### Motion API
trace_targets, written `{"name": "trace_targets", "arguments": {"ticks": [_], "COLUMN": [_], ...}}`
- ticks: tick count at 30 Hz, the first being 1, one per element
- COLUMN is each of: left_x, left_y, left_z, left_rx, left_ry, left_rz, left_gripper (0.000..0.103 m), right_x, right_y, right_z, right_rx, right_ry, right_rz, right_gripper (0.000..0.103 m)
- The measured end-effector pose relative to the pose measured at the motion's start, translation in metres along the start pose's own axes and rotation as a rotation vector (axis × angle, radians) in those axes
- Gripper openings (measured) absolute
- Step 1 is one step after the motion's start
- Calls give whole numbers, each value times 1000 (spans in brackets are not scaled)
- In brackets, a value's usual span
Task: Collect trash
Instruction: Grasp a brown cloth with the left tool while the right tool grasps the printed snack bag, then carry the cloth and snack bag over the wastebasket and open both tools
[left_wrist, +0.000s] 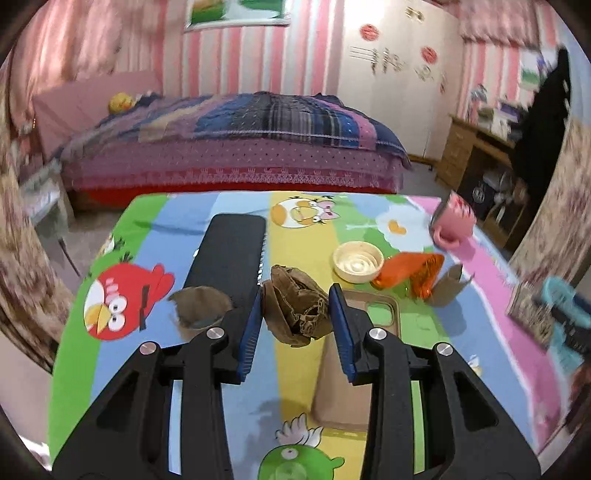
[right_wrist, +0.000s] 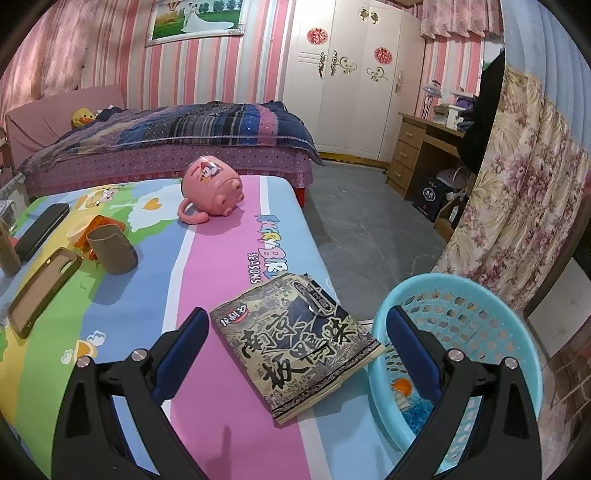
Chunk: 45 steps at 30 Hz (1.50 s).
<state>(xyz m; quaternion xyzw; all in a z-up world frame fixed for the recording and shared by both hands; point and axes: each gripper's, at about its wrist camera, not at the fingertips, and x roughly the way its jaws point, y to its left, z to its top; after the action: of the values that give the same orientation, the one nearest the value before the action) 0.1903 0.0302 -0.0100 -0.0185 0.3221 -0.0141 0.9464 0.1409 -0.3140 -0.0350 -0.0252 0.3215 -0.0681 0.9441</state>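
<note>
pink-striped walls and a quilted bed fill the top of the left wrist view; below them a cartoon-bird tablecloth (left_wrist: 155, 229) covers the table. the left gripper (left_wrist: 295, 314) sits at frame centre with a crumpled brown paper wad (left_wrist: 297, 308) between its blue pads — both pads appear to touch the wad, so i judge the jaws clenched on it, with the wad's long axis running away from the camera. a black case (left_wrist: 231, 251) lies up and left of the wad, a torn brown cup (left_wrist: 199, 306) at left, a phone case (left_wrist: 380, 314) just right of the right finger. further up and right sit a cream lid (left_wrist: 357, 261), an orange wrapper (left_wrist: 410, 273), a cardboard scrap (left_wrist: 448, 288) and a tipped pink mug (left_wrist: 452, 221). the basket shows only as a blurred blue edge at the far right, well apart from the wad.

same bedroom in the right wrist view, with wardrobe and desk at upper right. the right gripper (right_wrist: 299, 350) is spread wide and grasps nothing — a printed snack packet (right_wrist: 295, 347) lies flat between its fingers, long axis running from upper left to lower right, one corner overhanging the table edge. the blue basket (right_wrist: 480, 295) sits at lower right just beside the packet, a few bits already inside; the right finger crosses in front of its rim. this arm is clearly nearer the basket.
</note>
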Motion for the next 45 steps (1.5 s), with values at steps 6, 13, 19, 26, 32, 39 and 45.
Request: {"name": "trace_targets", "arguments": {"ticks": [6,13,19,26,32,39,45], "left_x": [7,6,7,3,-3,-13,-23], "left_y": [-21,-20,-18,-15,-22,-48,-101], "left_z": [-6,-7,-6,-5,-5,-3,-1], "left_rx": [80,77,65,54,59,72,118], "left_ry": [2,-3,-2,-18,-39,-55,-66], "left_rz": [44,51,58,68,65,7,-76], "left_gripper": [35,35,35,35,35,35,35], "right_x": [15,53,52,25,-5,-40,-59], "right_y": [10,20,16,13,1,-30,-80], "right_z": [-5,-19,-19,-2,11,23,21], "right_rx": [-13,-78,-58,-58,-53,-15,52], "right_ry": [47,172,172,77,1,-79,-114], "right_rz": [67,63,142,170,181,150,92], "right_gripper": [95,73,27,10,10,10,10]}}
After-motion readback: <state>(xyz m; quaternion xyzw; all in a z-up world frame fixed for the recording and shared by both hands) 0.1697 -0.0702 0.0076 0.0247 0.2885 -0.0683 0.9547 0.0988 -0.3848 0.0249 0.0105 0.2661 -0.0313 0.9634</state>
